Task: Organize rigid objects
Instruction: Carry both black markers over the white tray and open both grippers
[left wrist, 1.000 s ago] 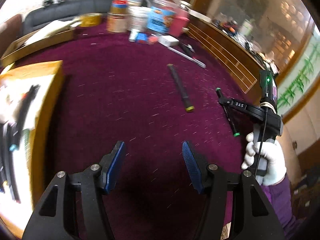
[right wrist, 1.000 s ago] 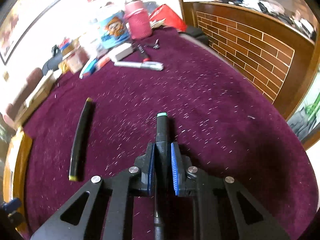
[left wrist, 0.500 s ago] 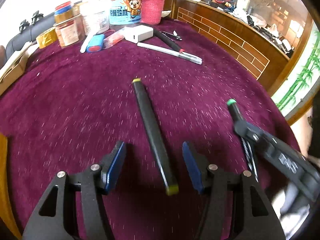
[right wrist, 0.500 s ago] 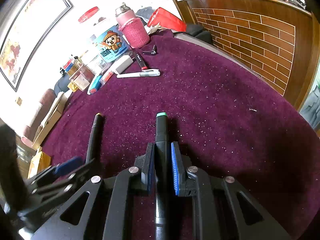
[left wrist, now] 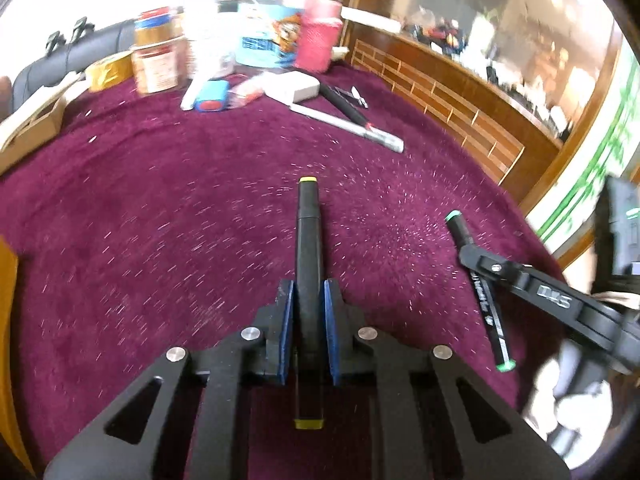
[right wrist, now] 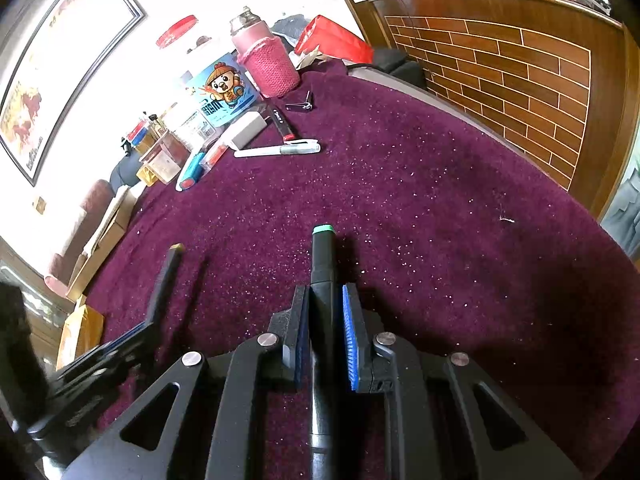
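My left tongs (left wrist: 307, 300) have just been closing, and the blue pads (left wrist: 286, 320) now press on both sides of the yellow-capped marker (left wrist: 307, 248). I took it around its middle, so that it balances: one yellow end sticks out far ahead of the pads, the other pokes back under the tongs toward me. It lies along the line of the tongs, low over the purple cloth of the table (left wrist: 160, 200); whether it is clear of the cloth I cannot tell. That hand points forward and steeply downward.

To the right, my right tongs (right wrist: 325, 312) are clamped on the green-capped marker (right wrist: 323, 264) the same way, lengthwise, with the green tip out in front and the barrel running back between the arms. That hand also tilts down at the table, just beside the left one, the two markers roughly parallel.

I judge one marker in each hand lets me carry both off together. Far across the table, the white pen (right wrist: 276, 150), the white box (right wrist: 244, 132) and the jars wait in a cluster, untouched.
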A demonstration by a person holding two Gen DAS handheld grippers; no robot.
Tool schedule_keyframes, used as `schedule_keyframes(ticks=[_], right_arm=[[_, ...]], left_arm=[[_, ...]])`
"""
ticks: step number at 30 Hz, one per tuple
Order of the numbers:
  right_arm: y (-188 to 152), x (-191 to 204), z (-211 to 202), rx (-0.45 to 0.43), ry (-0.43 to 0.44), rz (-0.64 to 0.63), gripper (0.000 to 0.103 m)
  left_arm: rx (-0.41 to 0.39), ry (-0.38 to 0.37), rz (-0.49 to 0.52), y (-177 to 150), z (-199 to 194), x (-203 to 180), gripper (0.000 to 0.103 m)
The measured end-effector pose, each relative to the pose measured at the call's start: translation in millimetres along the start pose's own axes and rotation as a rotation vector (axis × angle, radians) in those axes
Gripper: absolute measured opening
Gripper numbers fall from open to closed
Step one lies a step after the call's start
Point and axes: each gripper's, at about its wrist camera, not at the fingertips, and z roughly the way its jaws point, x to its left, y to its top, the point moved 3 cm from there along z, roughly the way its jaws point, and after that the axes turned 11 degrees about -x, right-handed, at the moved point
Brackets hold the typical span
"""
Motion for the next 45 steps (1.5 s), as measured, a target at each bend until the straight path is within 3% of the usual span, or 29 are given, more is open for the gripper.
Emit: schedule_keyframes(ticks=[8, 13, 18, 26, 33, 39, 45], right_arm=[[-1, 8, 0, 0.017, 0.009, -0.039, 0.014], [-5, 23, -16, 0.055, 0.111, 0.011, 0.014], [-13, 72, -34, 0.091, 0.229, -0.025, 0.014], [-56, 196, -48, 0.194, 0.449, -0.171, 0.014], [-109, 289, -51, 0.319, 0.596, -0.267, 0.014], [-156, 338, -47, 0.416, 0.654, -0.3, 0.014], [-196, 363, -34, 0.483, 0.643, -0.336, 0.015]], left_arm=[[-0.119, -0.073, -0.166, -8, -75, 46, 0.012], [-0.186, -0.109, -0.246, -13, -123, 71, 0.012], [-0.252, -0.099, -0.335, -27, -175, 111, 0.012], [-0.323, 0.043, -0.503, -73, -242, 194, 0.012], [-0.354, 0.169, -0.613, -105, -269, 252, 0.012], [-0.332, 0.265, -0.677, -133, -271, 291, 0.012], [-0.325, 0.327, -0.69, -141, -271, 310, 0.013]])
